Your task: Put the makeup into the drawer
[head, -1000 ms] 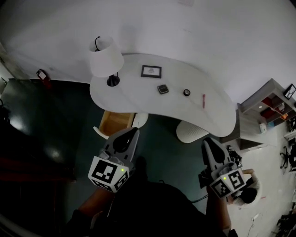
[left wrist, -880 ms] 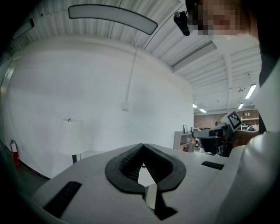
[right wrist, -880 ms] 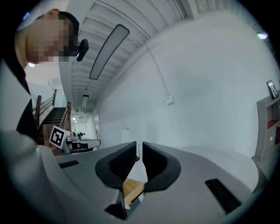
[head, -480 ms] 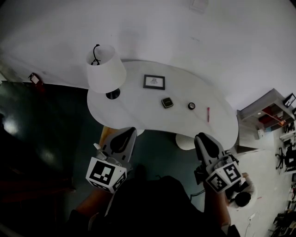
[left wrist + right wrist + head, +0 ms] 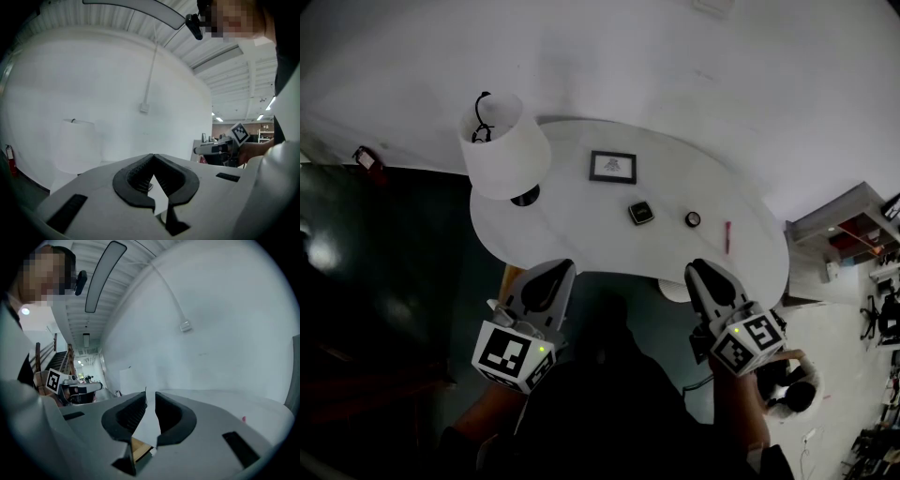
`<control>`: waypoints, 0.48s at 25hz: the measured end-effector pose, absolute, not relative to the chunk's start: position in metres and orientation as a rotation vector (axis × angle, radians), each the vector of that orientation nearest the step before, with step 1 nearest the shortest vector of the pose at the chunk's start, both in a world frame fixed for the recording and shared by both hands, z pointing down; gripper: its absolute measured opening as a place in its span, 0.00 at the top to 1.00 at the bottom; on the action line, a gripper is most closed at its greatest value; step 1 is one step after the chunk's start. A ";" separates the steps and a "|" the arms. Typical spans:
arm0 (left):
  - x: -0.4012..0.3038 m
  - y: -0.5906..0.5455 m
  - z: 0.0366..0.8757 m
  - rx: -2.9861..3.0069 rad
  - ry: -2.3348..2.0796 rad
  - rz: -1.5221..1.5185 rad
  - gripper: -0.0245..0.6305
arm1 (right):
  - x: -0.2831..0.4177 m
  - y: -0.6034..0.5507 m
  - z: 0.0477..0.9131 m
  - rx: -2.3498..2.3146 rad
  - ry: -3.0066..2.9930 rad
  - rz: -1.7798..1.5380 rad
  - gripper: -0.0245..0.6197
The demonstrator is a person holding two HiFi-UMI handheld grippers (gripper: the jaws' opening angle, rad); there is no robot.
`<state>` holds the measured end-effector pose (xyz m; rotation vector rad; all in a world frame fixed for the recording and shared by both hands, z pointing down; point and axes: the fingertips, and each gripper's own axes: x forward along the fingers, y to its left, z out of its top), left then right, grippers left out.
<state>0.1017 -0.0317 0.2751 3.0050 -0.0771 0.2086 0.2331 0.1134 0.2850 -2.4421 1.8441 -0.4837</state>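
Both jaws closed and empty: left gripper (image 5: 553, 270), right gripper (image 5: 701, 270), held short of the table (image 5: 581, 234). Makeup on the table, untouched: dark compact (image 5: 641, 212), small round pot (image 5: 693, 218), pink stick (image 5: 727, 236). Only a wooden sliver of the drawer (image 5: 510, 276) shows under the front edge.

Risks:
- The stick lies near the right end, so a nudge could roll it off.
- A blind drop could miss the drawer.
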 end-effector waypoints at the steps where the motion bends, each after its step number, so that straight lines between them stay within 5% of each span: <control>1: 0.106 -0.033 0.277 3.003 -0.080 0.213 0.95 | 0.240 0.109 0.289 -2.437 1.847 -0.498 0.93; 12: 0.166 -0.062 0.291 2.964 -0.185 0.209 0.95 | 0.316 0.050 0.338 -2.326 2.005 -0.697 0.75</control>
